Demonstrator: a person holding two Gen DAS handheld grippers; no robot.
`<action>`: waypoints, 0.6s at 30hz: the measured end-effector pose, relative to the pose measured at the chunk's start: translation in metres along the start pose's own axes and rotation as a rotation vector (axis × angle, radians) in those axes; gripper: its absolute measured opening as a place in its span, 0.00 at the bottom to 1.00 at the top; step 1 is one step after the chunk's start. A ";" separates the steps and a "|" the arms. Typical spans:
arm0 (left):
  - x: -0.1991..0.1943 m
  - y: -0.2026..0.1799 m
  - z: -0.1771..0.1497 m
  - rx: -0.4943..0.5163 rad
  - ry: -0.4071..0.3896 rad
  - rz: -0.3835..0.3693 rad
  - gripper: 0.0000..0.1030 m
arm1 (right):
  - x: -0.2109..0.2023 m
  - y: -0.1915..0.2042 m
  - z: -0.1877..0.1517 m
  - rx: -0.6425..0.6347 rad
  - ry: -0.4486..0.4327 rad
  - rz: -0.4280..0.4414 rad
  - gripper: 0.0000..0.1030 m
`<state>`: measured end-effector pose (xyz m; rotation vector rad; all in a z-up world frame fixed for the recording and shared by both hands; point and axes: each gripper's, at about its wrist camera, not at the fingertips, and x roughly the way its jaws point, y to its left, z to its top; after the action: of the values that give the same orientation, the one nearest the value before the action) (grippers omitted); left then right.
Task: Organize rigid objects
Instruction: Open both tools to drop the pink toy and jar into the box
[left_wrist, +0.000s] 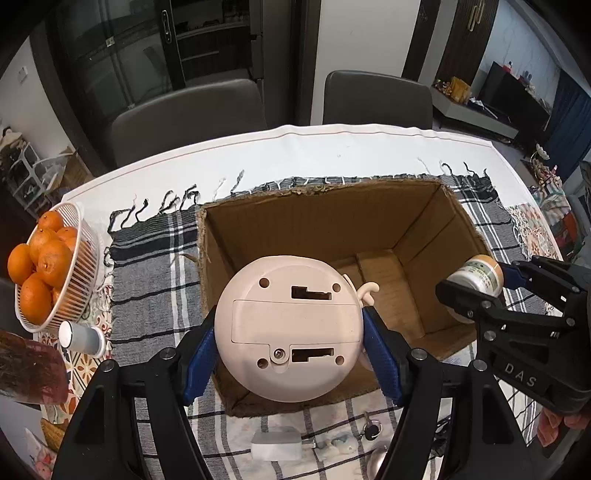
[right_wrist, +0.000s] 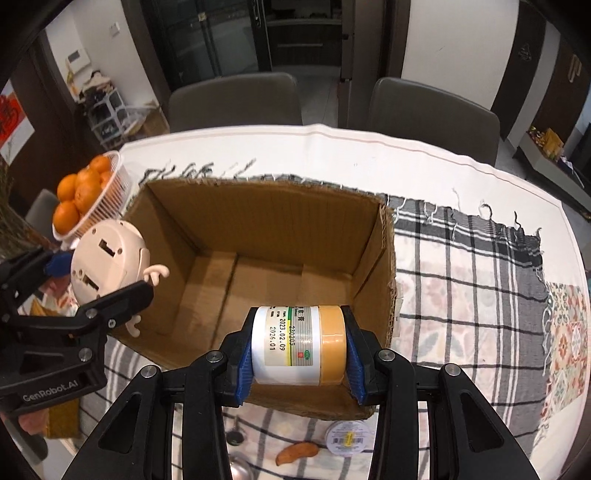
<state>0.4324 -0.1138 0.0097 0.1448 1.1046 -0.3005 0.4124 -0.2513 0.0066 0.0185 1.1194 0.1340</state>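
An open cardboard box (left_wrist: 332, 236) is seen on a plaid cloth (left_wrist: 155, 258) spread over a table. A round cream plastic toy (left_wrist: 288, 332), underside facing the camera, is clamped between the blue pads of the left gripper (left_wrist: 290, 354) above the box's near left wall. A white jar with a tan lid (right_wrist: 299, 345) is held sideways, gripped end to end by the right gripper (right_wrist: 299, 350), above the box's near right corner. A basket of oranges (left_wrist: 48, 269) is placed to the left.

Bottle (right_wrist: 299, 345) label: "2023.02.09", "2026.01", "230205". Left claw (right_wrist: 92, 280) body: "GenRobot.AI". Right claw (left_wrist: 476, 291) body: "DAS".
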 end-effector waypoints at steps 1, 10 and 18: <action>0.003 0.000 0.000 0.000 0.005 -0.003 0.70 | 0.001 0.000 0.000 0.000 0.005 0.002 0.40; 0.023 -0.001 -0.001 -0.035 0.044 -0.014 0.70 | 0.020 -0.003 0.000 0.009 0.051 0.018 0.40; 0.006 -0.004 -0.003 -0.047 -0.003 -0.014 0.70 | 0.016 -0.004 0.000 0.027 0.032 0.039 0.46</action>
<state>0.4314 -0.1180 0.0031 0.0951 1.1087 -0.2866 0.4201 -0.2538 -0.0084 0.0619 1.1531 0.1545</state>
